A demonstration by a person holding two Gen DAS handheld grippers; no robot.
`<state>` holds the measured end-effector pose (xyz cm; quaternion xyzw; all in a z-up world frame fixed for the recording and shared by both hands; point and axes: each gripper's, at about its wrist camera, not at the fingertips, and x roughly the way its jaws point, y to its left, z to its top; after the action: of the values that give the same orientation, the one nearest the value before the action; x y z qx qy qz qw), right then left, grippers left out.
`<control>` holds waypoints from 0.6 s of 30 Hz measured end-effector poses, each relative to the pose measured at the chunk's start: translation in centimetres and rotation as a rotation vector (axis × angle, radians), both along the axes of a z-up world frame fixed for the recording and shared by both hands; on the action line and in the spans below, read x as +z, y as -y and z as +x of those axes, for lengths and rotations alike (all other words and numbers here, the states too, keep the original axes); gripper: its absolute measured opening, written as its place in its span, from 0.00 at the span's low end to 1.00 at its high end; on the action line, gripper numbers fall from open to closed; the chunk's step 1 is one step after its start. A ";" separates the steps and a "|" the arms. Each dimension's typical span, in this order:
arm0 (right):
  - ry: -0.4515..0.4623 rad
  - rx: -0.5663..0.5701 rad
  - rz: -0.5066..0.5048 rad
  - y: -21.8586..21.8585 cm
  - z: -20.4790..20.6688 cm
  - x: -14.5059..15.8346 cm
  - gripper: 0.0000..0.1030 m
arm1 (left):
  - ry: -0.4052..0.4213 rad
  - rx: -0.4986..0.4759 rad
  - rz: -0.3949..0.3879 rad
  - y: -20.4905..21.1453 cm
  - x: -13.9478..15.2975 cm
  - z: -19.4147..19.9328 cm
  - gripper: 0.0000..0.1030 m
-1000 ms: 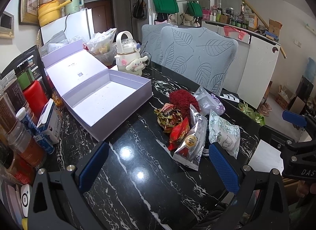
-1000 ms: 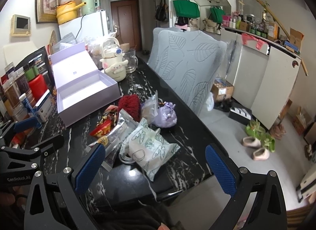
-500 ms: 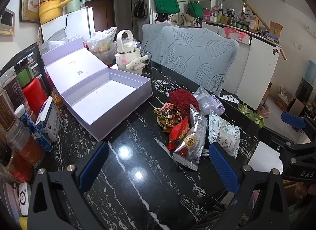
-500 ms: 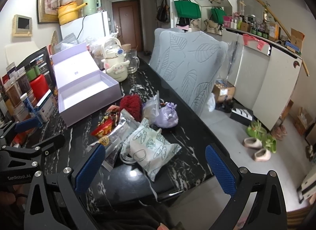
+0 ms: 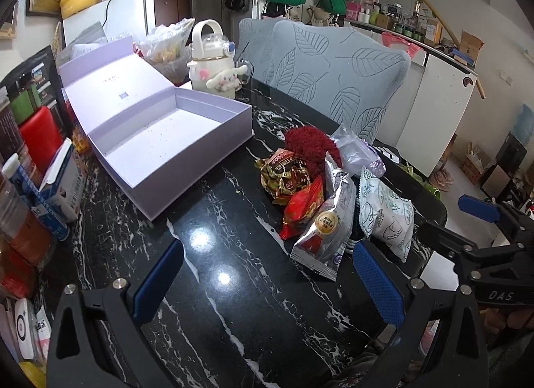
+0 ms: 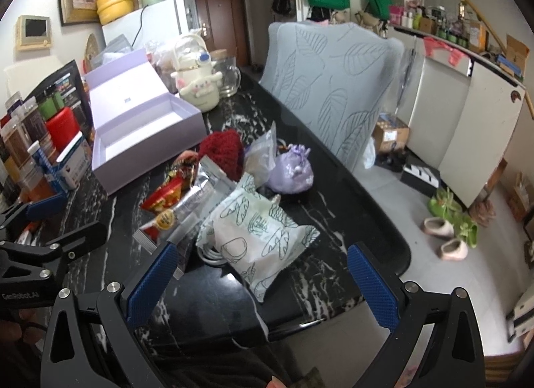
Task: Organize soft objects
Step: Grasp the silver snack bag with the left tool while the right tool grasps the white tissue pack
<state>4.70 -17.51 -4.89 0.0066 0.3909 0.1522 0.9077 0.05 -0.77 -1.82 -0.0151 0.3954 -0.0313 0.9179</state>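
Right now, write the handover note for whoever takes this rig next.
Left gripper: open, empty, above the table.
Right gripper: open, empty, nearest the white pouch.
Box: open, nothing in it.
Pile right of the box: red knit, purple pouch, white pouch, snack packets.
Done: nothing packed yet.
Left: probably every soft item goes into the box.

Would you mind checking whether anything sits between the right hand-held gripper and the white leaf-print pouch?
Nothing visible does. The right hand-held gripper is open, and the leaf-print pouch lies just ahead of it on the black marble table. The silver snack packet sits to the pouch's left.
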 end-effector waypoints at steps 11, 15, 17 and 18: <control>-0.024 0.078 -0.059 -1.1 2.7 -3.1 1.00 | -0.105 0.017 -0.052 -0.9 -3.0 2.1 1.00; -0.004 0.145 -0.101 -1.6 3.7 -4.0 1.00 | -0.140 0.040 -0.080 -1.1 -3.7 3.0 1.00; 0.006 0.180 -0.110 -1.8 4.0 -4.2 1.00 | -0.144 0.047 -0.080 -1.0 -3.9 3.2 1.00; 0.007 0.212 -0.113 -1.9 4.3 -4.4 1.00 | -0.146 0.047 -0.081 -0.8 -4.0 3.3 1.00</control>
<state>9.04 -15.58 -9.29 -0.0864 0.3940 0.2251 0.8869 3.39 0.05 -5.79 -0.0638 0.4594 -0.0245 0.8856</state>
